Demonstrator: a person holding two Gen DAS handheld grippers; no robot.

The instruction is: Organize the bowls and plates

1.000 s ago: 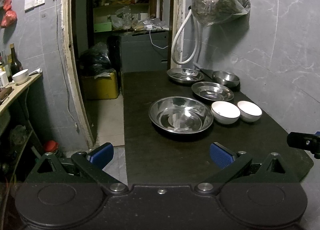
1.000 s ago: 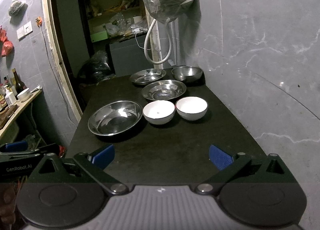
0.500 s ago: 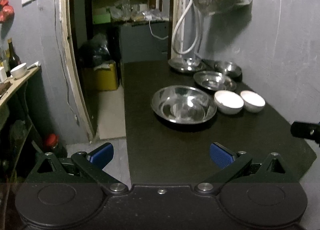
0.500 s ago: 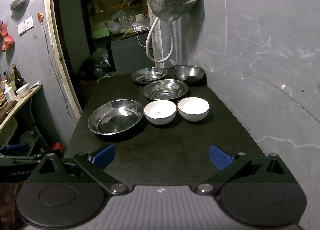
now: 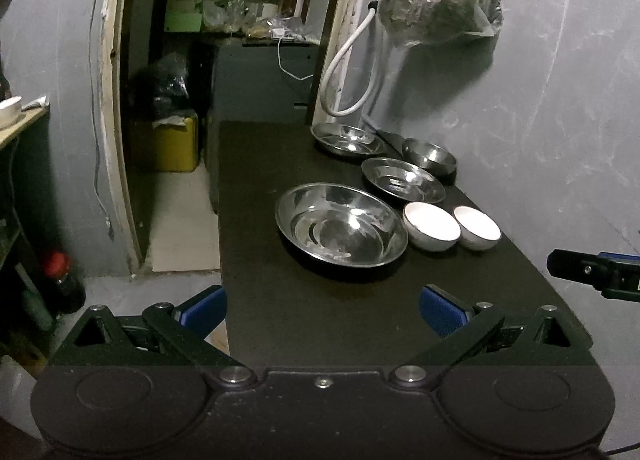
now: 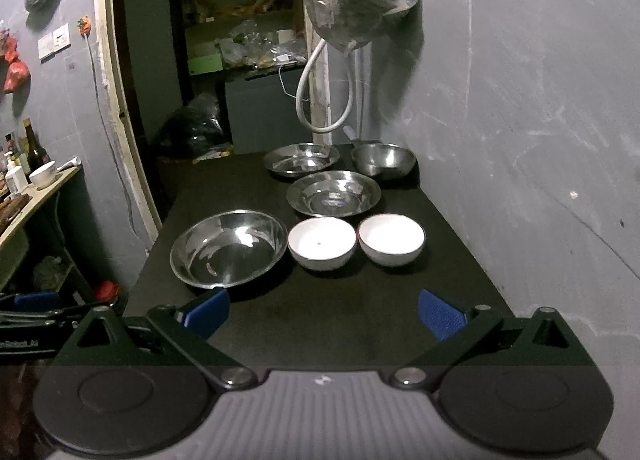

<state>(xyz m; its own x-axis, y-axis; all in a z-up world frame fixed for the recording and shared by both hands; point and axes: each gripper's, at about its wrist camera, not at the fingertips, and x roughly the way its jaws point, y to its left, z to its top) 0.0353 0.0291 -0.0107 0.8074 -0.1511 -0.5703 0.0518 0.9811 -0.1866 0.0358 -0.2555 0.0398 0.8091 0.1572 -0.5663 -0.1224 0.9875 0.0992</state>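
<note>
Dark rectangular table [image 6: 320, 324] set against a grey wall, carrying six dishes, none stacked. The landmark is the large round stainless-steel basin [image 6: 228, 252], which sits nearest the table's doorway-side edge. Beyond it, toward the wall, lies the wide shallow steel plate [image 6: 333, 198]; farther back again sits a second shallow steel plate [image 6: 301, 159], and beside that, against the wall, a small deep steel bowl [image 6: 382, 163]. Just to the wall side of the basin stand two white ceramic bowls: the nearer white bowl [image 6: 322, 243], very close to the basin's rim, and the farther white bowl [image 6: 391, 239], close beside it but apart.

The left gripper [image 5: 322, 310] and right gripper [image 6: 323, 312] both hover short of the basin, over the table's near end, blue-padded fingers spread wide and holding nothing.

Judged step: the approach, before any first pick; sorting has not begun. The next move likely calls for advancing one gripper to a bowl rim, straddling the thin wall with one finger inside and one outside, then lifting it clear to nest it in its match. Steel rims may slip.
</note>
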